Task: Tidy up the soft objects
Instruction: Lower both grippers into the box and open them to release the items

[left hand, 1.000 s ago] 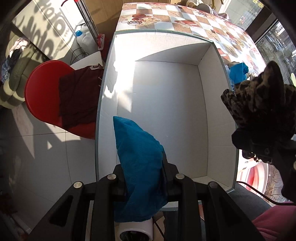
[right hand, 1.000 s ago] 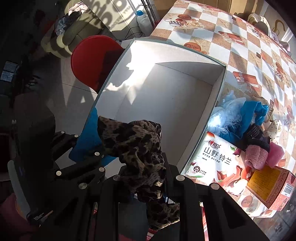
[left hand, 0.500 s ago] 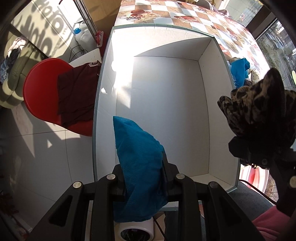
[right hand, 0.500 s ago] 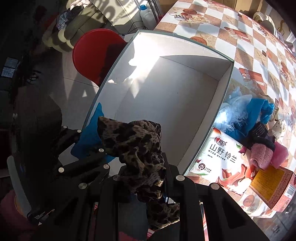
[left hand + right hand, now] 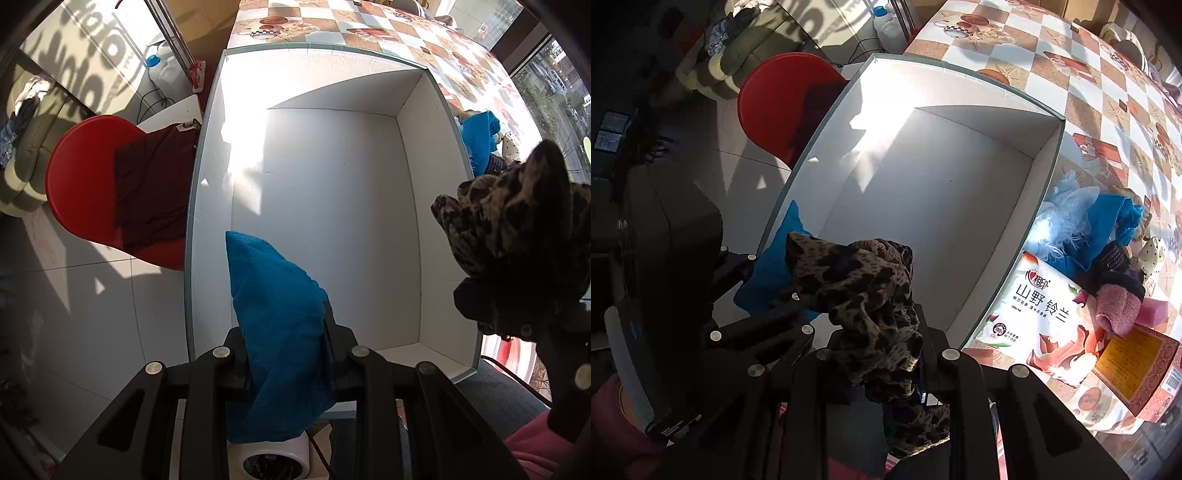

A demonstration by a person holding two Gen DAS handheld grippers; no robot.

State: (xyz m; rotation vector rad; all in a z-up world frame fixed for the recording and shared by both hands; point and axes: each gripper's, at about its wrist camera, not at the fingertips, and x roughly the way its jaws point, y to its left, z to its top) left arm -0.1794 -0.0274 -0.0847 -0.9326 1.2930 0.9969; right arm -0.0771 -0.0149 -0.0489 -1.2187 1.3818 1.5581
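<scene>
A red chair (image 5: pixel 92 184) stands on the pale tiled floor (image 5: pixel 92 314) — a dark maroon garment (image 5: pixel 155 184) draped over it; on the checkered desk (image 5: pixel 1052 55) lie a tissue pack (image 5: pixel 1045 321) and an orange box (image 5: pixel 1137 369); a white jug (image 5: pixel 166 70) stands behind.

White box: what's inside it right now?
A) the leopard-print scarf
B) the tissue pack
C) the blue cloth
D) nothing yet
D: the white box shows only bare floor; the blue cloth and leopard-print scarf are both clamped in grippers above its near edge.
</scene>
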